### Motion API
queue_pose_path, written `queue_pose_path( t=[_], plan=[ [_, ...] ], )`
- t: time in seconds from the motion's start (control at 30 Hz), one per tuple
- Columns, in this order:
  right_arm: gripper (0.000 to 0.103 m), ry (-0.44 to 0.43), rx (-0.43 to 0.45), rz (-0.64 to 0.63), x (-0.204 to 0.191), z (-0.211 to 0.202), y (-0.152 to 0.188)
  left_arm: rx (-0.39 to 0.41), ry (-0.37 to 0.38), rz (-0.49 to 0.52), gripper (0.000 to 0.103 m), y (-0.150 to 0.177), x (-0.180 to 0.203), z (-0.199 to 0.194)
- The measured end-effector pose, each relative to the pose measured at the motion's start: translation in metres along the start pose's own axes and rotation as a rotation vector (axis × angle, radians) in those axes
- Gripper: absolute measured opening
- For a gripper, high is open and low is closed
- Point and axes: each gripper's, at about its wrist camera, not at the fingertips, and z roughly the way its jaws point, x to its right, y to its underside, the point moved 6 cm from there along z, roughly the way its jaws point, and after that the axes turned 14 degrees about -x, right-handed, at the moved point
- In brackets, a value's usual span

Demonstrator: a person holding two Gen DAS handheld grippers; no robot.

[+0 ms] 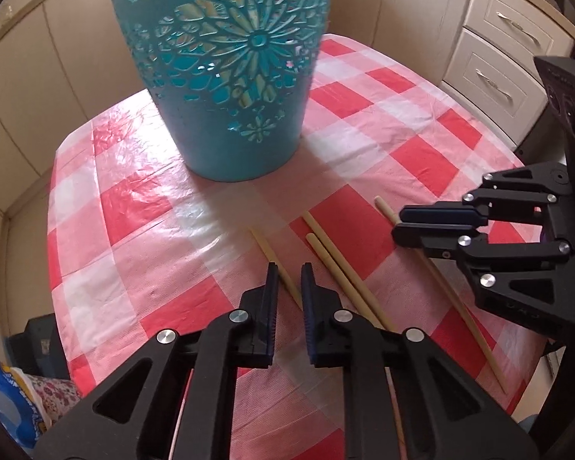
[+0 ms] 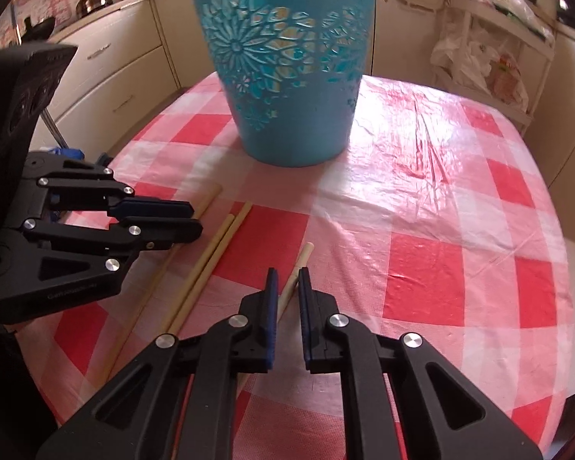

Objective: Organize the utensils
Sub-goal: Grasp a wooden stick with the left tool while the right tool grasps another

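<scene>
left tongs [image 1: 289, 268]: narrow, pinching a chopstick [image 1: 276, 264] lying on the worktop
right tongs [image 2: 286, 274]: narrow, pinching another chopstick [image 2: 302, 255]
loose chopsticks [image 1: 341, 272]: pale round sticks, side by side between them
holder [image 1: 226, 76]: teal pierced floral plastic, rim cut off
worktop [image 2: 441, 191]: glossy wrinkled red-checked cloth

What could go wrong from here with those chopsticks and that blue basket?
1. The left gripper and right gripper pinch the thin leftmost chopstick and rightmost chopstick between narrow fingers; either might swivel or slip on lifting.
2. The middle pair lies close between them and could get knocked.
3. The teal basket is tall with cut-out holes; a tip might catch its wall.
</scene>
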Motion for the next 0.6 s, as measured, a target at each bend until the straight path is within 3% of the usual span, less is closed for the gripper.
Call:
queue_pose_path(
  t=[0.33,0.4,0.6],
  plan=[
    [0.006,-0.016,-0.001,-0.032,-0.009,-0.004,-0.002,-0.005,-0.041,-0.055,0.008,-0.006,-0.005,0.002],
    [0.006,-0.002,-0.039,-0.032,-0.007,0.001,-0.002,-0.008,-0.051,-0.079,0.008,-0.006,-0.008,0.002],
    [0.006,0.05,-0.024,-0.083,-0.013,0.001,-0.001,0.009,-0.108,-0.072,0.007,-0.007,-0.006,0.004]
  ],
)
